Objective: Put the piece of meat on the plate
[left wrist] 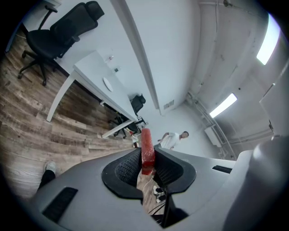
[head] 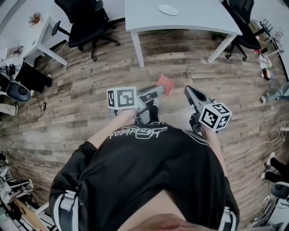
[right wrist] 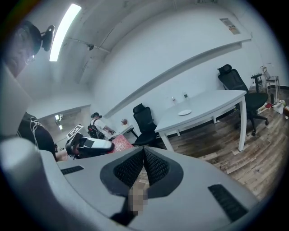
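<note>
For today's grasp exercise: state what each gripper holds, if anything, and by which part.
The left gripper clamps the piece of meat by one end, pads on its flat sides. The right gripper is shut on nothing.

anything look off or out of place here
Nothing stands out. The piece of meat is clamped in the left gripper, poking past its jaws, and the plate sits flat on the white table ahead. No spill or damage shows.

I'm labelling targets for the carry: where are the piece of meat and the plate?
piece of meat (head: pixel 165 84), head view, middle of its red face.
plate (head: pixel 168 10), head view, its bare white centre.
</note>
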`<state>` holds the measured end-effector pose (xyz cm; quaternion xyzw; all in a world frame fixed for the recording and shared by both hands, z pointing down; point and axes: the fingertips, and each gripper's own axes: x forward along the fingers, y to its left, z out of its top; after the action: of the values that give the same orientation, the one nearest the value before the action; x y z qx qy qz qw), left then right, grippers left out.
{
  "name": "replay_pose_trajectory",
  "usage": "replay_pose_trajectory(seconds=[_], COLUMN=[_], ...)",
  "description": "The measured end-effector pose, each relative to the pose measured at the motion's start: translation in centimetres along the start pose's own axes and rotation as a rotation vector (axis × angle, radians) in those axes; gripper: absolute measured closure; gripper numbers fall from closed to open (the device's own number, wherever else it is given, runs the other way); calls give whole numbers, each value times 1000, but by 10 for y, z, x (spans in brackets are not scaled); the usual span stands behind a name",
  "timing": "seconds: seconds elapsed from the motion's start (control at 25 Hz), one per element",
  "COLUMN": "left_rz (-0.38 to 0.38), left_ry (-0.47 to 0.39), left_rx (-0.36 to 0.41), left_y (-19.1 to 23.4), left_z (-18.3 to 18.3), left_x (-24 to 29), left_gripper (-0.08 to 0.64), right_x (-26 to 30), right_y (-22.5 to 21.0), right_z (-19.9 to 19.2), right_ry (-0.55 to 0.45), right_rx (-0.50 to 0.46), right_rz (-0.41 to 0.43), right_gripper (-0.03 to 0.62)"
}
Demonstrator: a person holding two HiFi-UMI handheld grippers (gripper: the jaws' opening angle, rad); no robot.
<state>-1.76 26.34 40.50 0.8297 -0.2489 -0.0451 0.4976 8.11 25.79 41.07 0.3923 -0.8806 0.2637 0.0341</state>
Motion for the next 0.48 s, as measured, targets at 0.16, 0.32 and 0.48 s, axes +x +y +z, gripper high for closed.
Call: replay_pose_trajectory(seconds=[0.16,0.32,0.48], left_rz=[4,4,-1], left_ry=[18,33,42], left_rx=[-25,-32,-42], left_y=[21,43,64], left_z=[37,83,130], left_x=[17,37,55], left_gripper=[471,471,471], right_x=[36,76,117], right_y=[-21,-45,-66], right_z=[19,43,68], right_ry=[17,30,41], right_rx=[22,41,52], right_rz=[-8,-17,-29], right_gripper=[584,584,584])
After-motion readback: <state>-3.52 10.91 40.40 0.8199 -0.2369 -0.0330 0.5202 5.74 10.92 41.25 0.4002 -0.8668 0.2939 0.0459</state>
